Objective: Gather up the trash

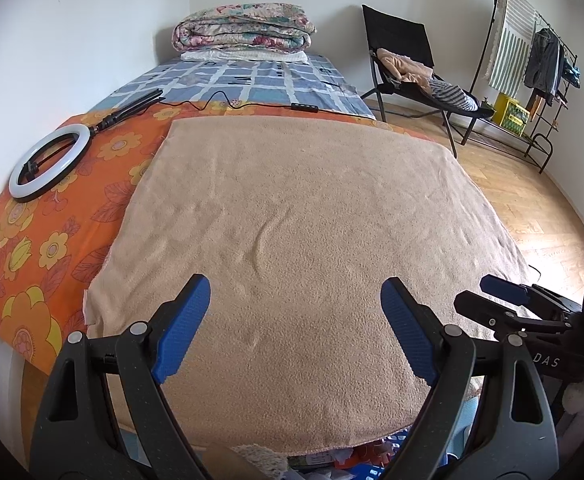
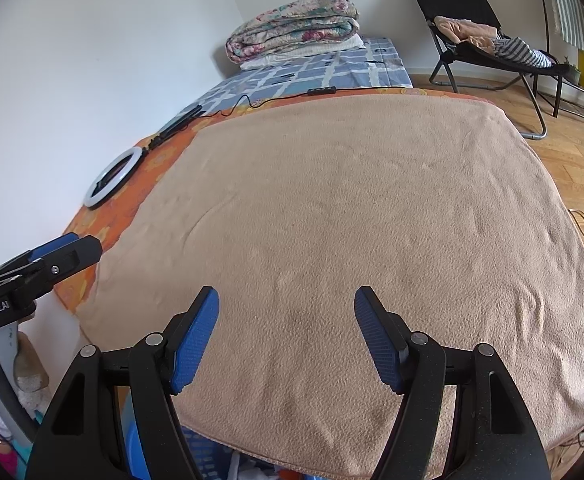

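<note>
Two grippers hovering, left gripper (image 1: 295, 308) and right gripper (image 2: 286, 316), jaws spread wide, grasping nothing, over tan blanket (image 1: 292, 208). Seeing no trash on bed; likely search step. Next: looking toward clutter (image 2: 248, 468) below blanket edge.

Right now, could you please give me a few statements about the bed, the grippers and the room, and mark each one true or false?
1. Both the left gripper and the right gripper are open and empty. True.
2. The white ring light lies on the tan fleece blanket. False: it lies on the orange flowered sheet, beside the blanket.
3. The folded floral quilt sits at the far end of the bed. True.
4. The black folding chair is bare. False: clothes are heaped on its seat.
5. Trash lies on the tan blanket. False: none shows on it.
</note>
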Demonstrator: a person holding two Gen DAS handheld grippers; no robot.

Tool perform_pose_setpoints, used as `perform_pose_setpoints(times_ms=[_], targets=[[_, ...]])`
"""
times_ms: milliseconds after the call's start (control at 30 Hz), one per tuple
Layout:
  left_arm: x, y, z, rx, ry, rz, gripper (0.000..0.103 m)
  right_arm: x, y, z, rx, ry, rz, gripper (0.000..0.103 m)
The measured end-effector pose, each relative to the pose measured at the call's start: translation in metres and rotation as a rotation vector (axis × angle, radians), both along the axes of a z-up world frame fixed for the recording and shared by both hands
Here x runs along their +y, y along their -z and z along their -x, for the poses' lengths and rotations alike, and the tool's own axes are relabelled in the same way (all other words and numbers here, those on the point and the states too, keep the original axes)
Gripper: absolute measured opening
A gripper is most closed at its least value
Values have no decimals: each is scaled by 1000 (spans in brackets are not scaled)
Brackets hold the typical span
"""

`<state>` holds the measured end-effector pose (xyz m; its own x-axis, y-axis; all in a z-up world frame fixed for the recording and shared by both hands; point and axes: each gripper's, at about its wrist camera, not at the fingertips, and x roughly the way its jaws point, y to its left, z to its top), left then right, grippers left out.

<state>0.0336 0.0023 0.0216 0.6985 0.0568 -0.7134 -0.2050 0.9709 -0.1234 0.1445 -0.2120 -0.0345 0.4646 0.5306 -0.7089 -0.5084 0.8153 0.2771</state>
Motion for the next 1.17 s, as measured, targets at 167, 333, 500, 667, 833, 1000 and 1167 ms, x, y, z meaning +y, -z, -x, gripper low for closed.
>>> perform_pose_setpoints(times_ms=[167, 333, 500, 667, 833, 1000, 1167], targets=[[0, -3, 2, -15, -10, -24, 102, 0, 0, 0, 0, 0, 0, 70], [0, -5, 2, -16, -13, -28, 102, 0, 1, -1, 2, 0, 2, 70], [0, -3, 0, 13, -22, -32, 102, 0, 2, -1, 3, 2, 2, 70], [1, -3, -1, 15, -23, -33, 102, -1, 2, -1, 3, 1, 2, 70], [3, -1, -2, 25, -17, -24, 102, -1, 3, -1, 6, 2, 5, 70], [3, 0, -1, 27, -11, -23, 102, -1, 4, -1, 8, 5, 4, 70], [1, 3, -2, 36, -16, -33, 102, -1, 4, -2, 7, 5, 9, 70]])
